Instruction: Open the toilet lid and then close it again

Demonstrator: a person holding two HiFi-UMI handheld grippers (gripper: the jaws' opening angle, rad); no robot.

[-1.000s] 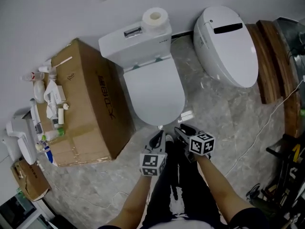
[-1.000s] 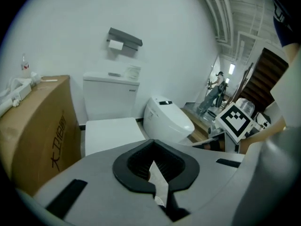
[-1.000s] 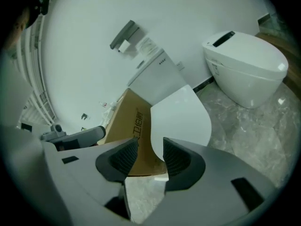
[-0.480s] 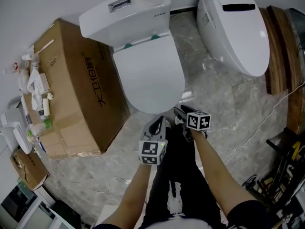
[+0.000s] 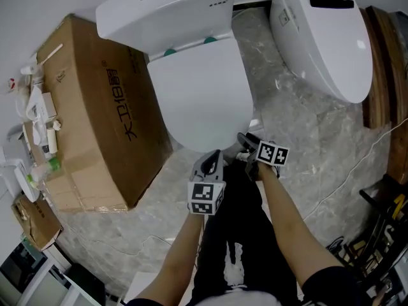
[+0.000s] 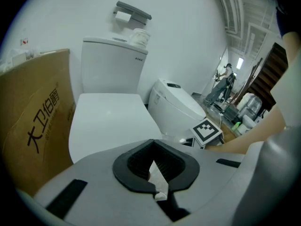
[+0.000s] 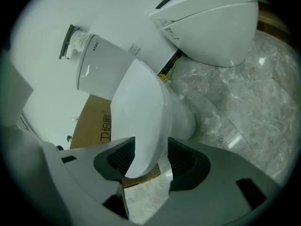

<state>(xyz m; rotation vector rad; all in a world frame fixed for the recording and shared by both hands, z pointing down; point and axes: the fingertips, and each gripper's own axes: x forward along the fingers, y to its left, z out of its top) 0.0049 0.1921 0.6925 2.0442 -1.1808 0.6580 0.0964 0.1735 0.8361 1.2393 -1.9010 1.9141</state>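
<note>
Toilet lid (image 5: 201,97) is down, flat on the bowl (image 7: 181,119), mid-frame in the head view. Tank (image 5: 159,11) sits at its 12 o'clock, with a toilet paper roll (image 6: 139,36) on top. Cardboard box (image 5: 95,120) is at the lid's 9 o'clock, just beside the toilet, with small bottles and packets (image 5: 39,123) on its outer end. A second toilet (image 5: 325,37), also closed, stands at 2 o'clock, apart on the marble floor (image 5: 299,145).

We have both grippers at the lid's front rim.
- Left gripper (image 5: 212,160): at the rim's 6 o'clock. Its fingers (image 6: 136,161) are pressed together with nothing gripped. Only a thin pale sliver shows at the seam.
- Right gripper (image 5: 245,144): at the rim's 5 o'clock. Its jaws are spread wide and have just been opening. In the right gripper view the lid's front edge sits in the gap between the fingers (image 7: 120,157). There is clearance on both sides, and the pads aren't pressing on it.
</note>
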